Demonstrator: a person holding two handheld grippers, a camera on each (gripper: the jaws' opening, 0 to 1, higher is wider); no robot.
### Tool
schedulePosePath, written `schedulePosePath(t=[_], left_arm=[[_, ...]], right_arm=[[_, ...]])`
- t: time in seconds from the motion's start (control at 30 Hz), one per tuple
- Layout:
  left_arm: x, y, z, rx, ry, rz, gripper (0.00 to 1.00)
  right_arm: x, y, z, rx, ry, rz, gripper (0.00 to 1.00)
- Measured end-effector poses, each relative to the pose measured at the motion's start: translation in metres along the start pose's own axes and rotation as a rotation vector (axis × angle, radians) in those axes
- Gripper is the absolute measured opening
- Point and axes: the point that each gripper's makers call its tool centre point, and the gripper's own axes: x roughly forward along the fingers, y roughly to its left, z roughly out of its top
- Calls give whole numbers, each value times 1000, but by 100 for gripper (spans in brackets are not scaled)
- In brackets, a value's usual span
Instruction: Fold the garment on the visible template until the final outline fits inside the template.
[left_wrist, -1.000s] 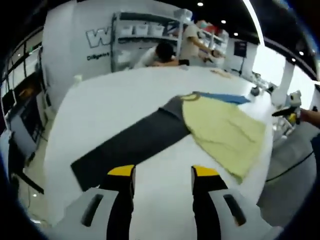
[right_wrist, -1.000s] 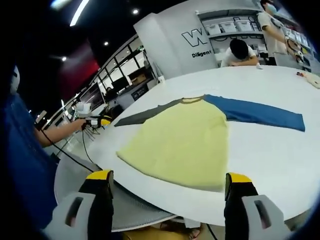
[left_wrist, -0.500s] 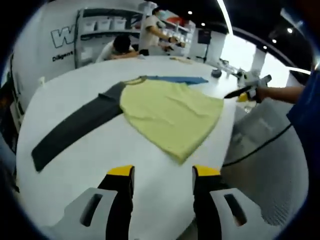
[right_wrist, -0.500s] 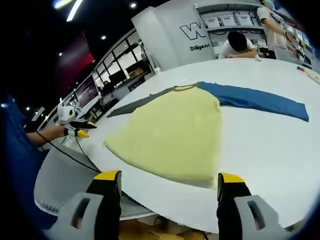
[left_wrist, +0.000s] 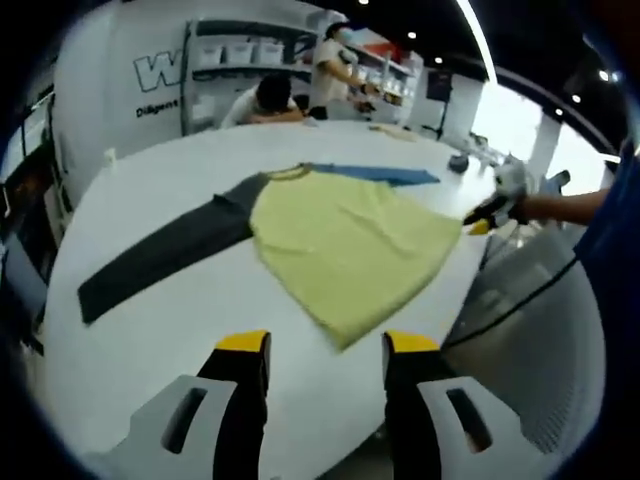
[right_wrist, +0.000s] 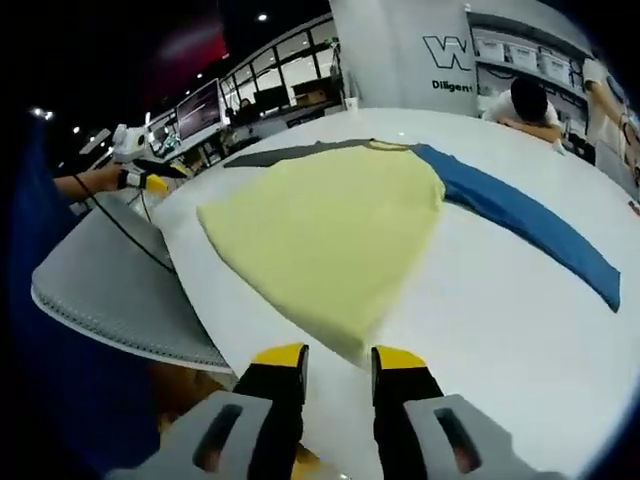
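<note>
A long-sleeved shirt lies flat on the white round table (left_wrist: 200, 310). Its body is yellow (left_wrist: 350, 240) (right_wrist: 320, 230), with a grey sleeve (left_wrist: 160, 255) (right_wrist: 285, 152) and a blue sleeve (left_wrist: 385, 175) (right_wrist: 520, 225) spread out to either side. My left gripper (left_wrist: 326, 345) hovers open above bare table, short of the hem corner, and is small at the table's edge (right_wrist: 135, 168) in the right gripper view. My right gripper (right_wrist: 338, 358) stands right before the hem's near corner, jaws narrow but apart, nothing between them. It appears beside the hem (left_wrist: 500, 205) in the left gripper view.
Two people (left_wrist: 270, 100) are at the table's far side, before white shelves (left_wrist: 235, 55). A grey curved surface (right_wrist: 110, 290) with a black cable sits below the table's near edge. Small items (left_wrist: 460, 160) lie near the far rim.
My right gripper's jaws have drawn much closer together and it has come down close to the hem's corner. The left gripper view has shifted slightly; the shirt lies as before.
</note>
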Motion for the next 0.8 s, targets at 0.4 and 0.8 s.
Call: schedulePosePath(t=[0.4,0.8], left_arm=[[10,-36,17,-22,-27,80,42],[6,-42,17,-31,-34,83,42]], right_arm=[[11,-16,11,-92,-15,94,0],[-24,27,101,385,-199,362,0]])
